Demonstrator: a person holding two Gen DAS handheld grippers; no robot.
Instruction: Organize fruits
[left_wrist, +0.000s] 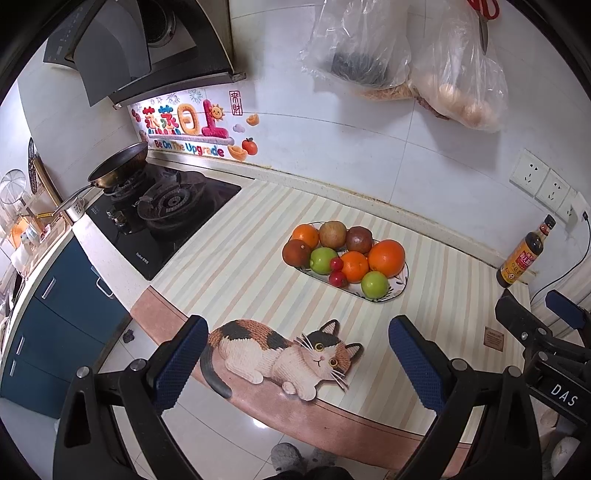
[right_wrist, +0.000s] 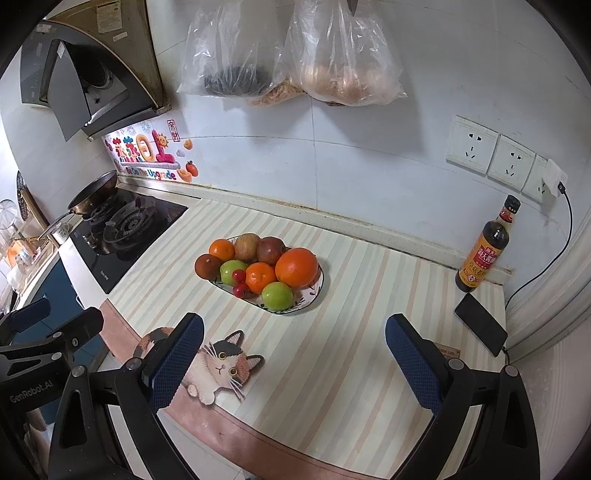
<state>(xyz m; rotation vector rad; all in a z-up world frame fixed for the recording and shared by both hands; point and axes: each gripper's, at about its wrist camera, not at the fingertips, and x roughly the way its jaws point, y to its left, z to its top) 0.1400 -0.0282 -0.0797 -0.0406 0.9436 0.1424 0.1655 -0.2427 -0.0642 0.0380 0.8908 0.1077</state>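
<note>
An oval patterned plate (left_wrist: 400, 282) (right_wrist: 317, 288) stands on the striped counter mat, piled with fruit: a large orange (left_wrist: 386, 257) (right_wrist: 296, 267), smaller oranges, two green apples (left_wrist: 373, 284) (right_wrist: 277, 295), brownish apples and red cherries (left_wrist: 337, 278) (right_wrist: 240, 289). My left gripper (left_wrist: 299, 363) is open and empty, held above the counter's front edge, short of the plate. My right gripper (right_wrist: 295, 363) is open and empty, also short of the plate. Each gripper shows at the edge of the other's view.
A cat-shaped mat (left_wrist: 284, 354) (right_wrist: 218, 369) lies at the counter's front. A dark sauce bottle (left_wrist: 524, 254) (right_wrist: 484, 251) and a phone (right_wrist: 480, 325) are at the right. A gas stove (left_wrist: 162, 210) with a pan (left_wrist: 118, 166) is at the left. Plastic bags (right_wrist: 295, 55) hang on the wall.
</note>
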